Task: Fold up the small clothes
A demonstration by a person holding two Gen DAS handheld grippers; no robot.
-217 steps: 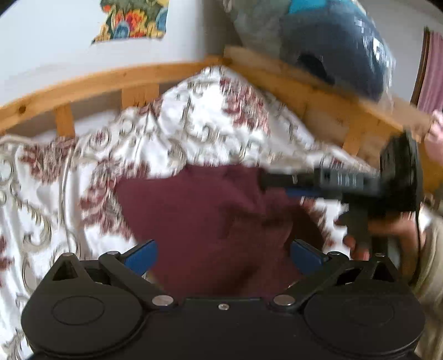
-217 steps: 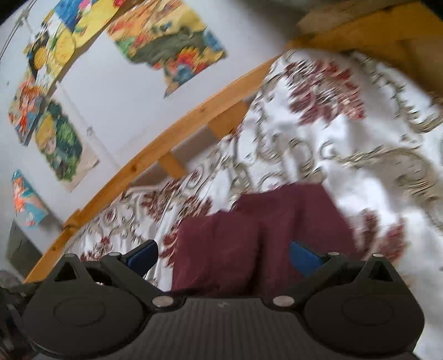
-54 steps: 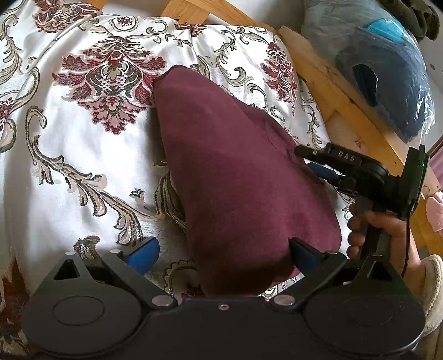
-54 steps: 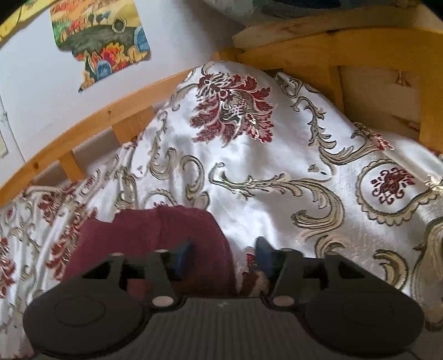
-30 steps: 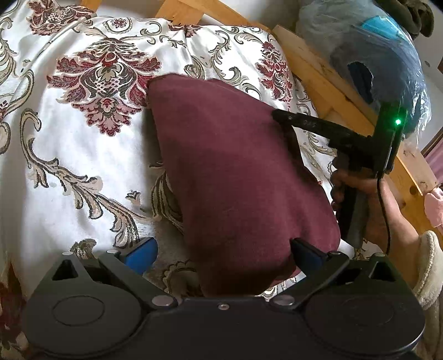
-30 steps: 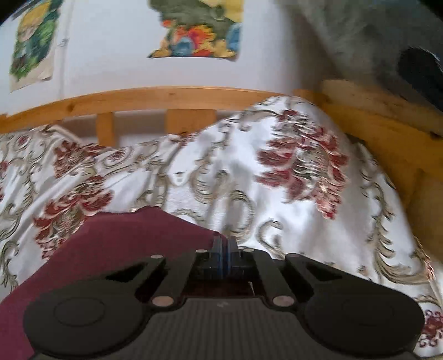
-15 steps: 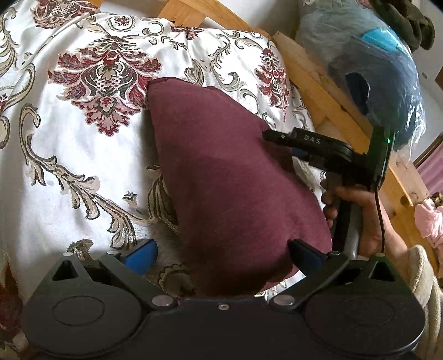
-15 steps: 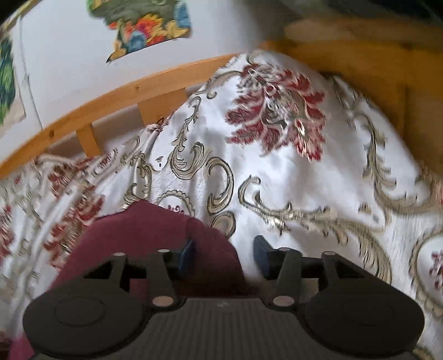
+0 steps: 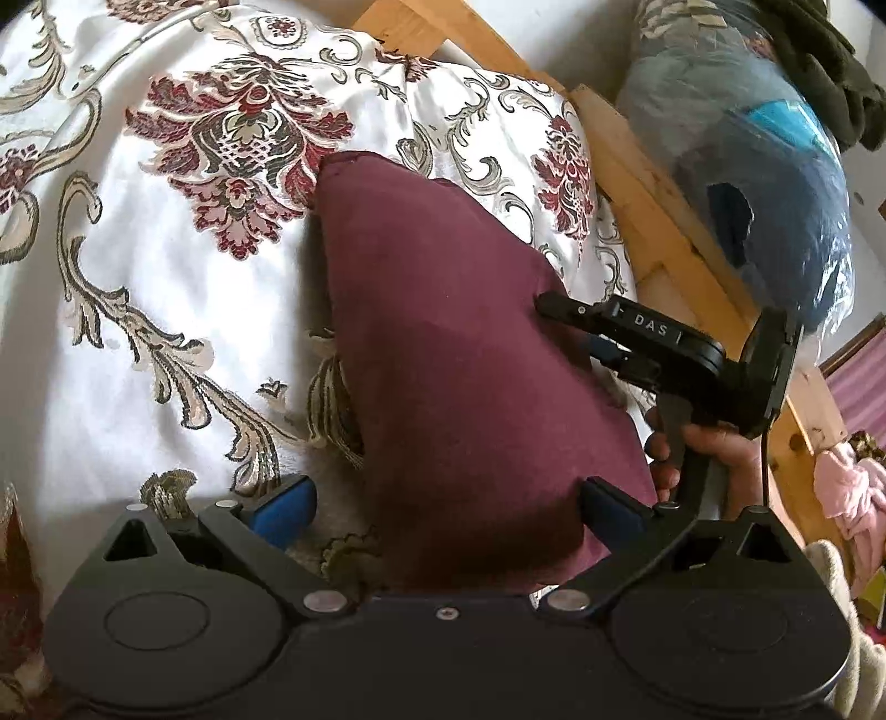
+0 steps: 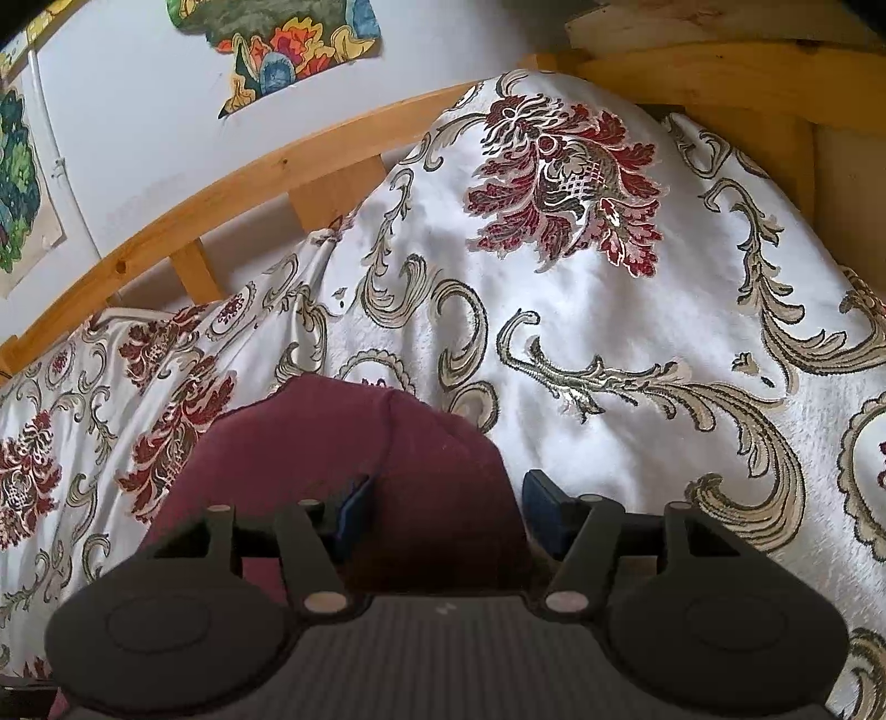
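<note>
A maroon cloth (image 9: 454,354) lies folded on the patterned bedspread (image 9: 166,288). My left gripper (image 9: 446,507) is wide open over its near end, blue pads on either side. My right gripper (image 9: 559,310) reaches in from the right and touches the cloth's right edge. In the right wrist view the right gripper (image 10: 446,507) is partly open, its pads straddling the edge of the maroon cloth (image 10: 343,443) without closing on it.
A wooden bed frame (image 9: 664,221) runs along the right and far side (image 10: 249,177). A plastic-wrapped blue bundle (image 9: 747,155) sits on the frame. Posters (image 10: 293,39) hang on the wall. Pink cloth (image 9: 853,487) lies at far right.
My right gripper shut on the cloth edge a second ago, then opened and dropped lower along the right edge. The cloth stays folded. The left gripper has barely moved.
</note>
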